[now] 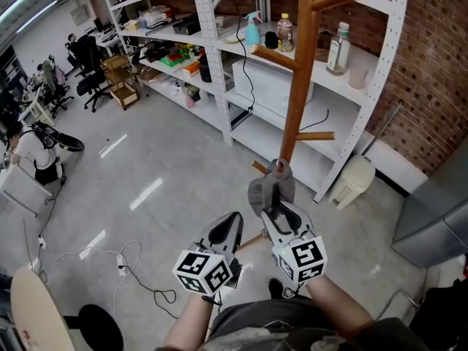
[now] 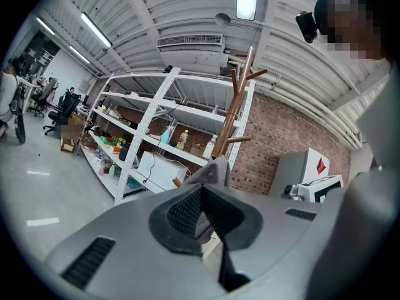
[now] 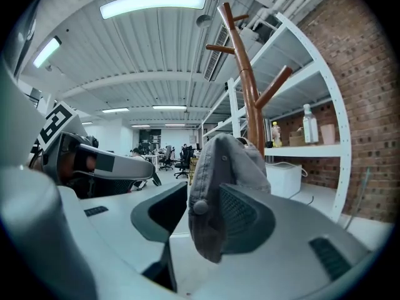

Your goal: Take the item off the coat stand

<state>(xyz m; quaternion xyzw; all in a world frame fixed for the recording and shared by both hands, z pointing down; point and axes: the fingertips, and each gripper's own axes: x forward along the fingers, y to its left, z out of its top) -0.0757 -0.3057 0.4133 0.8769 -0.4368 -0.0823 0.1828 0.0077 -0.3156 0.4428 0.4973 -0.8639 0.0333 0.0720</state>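
Observation:
A wooden coat stand [image 1: 301, 64] rises in front of the white shelving, also seen in the right gripper view [image 3: 250, 99] and the left gripper view [image 2: 236, 108]. A grey cap [image 1: 269, 185] hangs low on it, by a short lower peg. My right gripper [image 1: 273, 197] reaches up to the cap with its jaws open around it. In the right gripper view the cap [image 3: 215, 167] lies against the right pad, and a gap shows on its left side. My left gripper [image 1: 232, 219] hovers lower left, shut and empty [image 2: 201, 192], pointing at the cap [image 2: 212, 170].
White shelving [image 1: 219, 57] holds bottles, a spray bottle and boxes behind the stand. A beige bin [image 1: 355, 181] stands at its base, and a grey cabinet [image 1: 439, 203] at the right. Cables and a power strip [image 1: 121, 258] lie on the floor at the left. Office chairs [image 1: 91, 79] stand far off.

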